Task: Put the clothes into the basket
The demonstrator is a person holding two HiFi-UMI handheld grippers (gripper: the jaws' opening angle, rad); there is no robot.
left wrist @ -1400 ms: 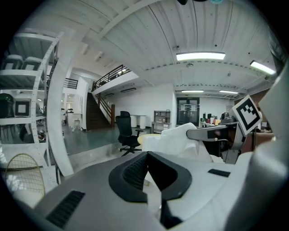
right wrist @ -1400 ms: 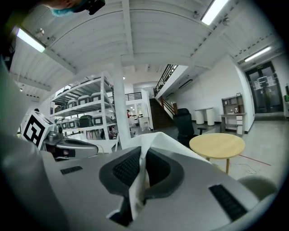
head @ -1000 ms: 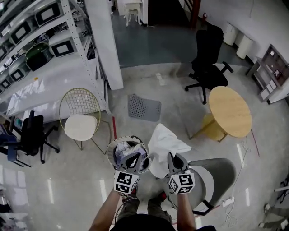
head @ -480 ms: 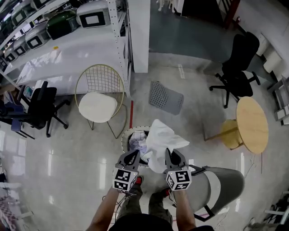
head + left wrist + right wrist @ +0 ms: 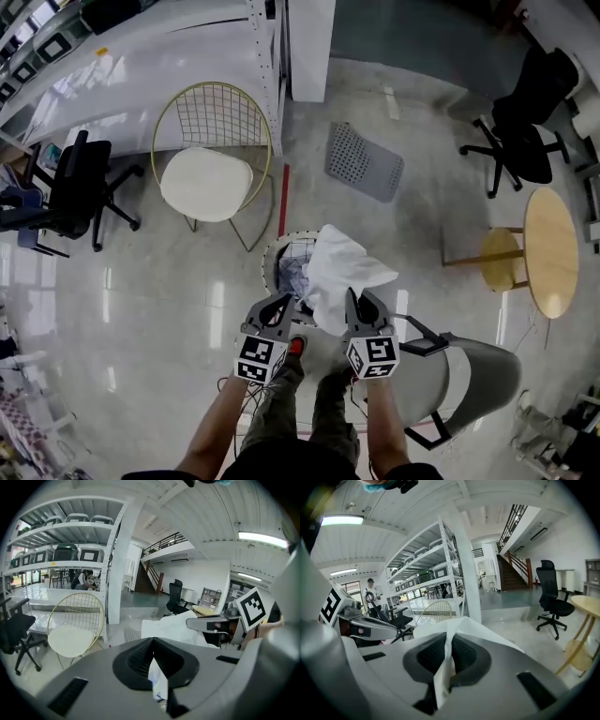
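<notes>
My left tool (image 5: 284, 304) is shut tight on one edge of the white cloth (image 5: 339, 270) — my right tool (image 5: 359, 302) pinches the other edge. The cloth hangs between them, partly over the round basket (image 5: 275, 255) on the floor. Other clothes (image 5: 292, 275) lie inside the basket — a wire chair (image 5: 211, 159) stands near it

The white garment (image 5: 342, 277) is draping over the basket (image 5: 269, 255), hiding its right rim and most of the clothes (image 5: 292, 272) inside; what is showing is too small to tell apart. The person's forearms (image 5: 211, 436) are running off the bottom edge of the head view.
</notes>
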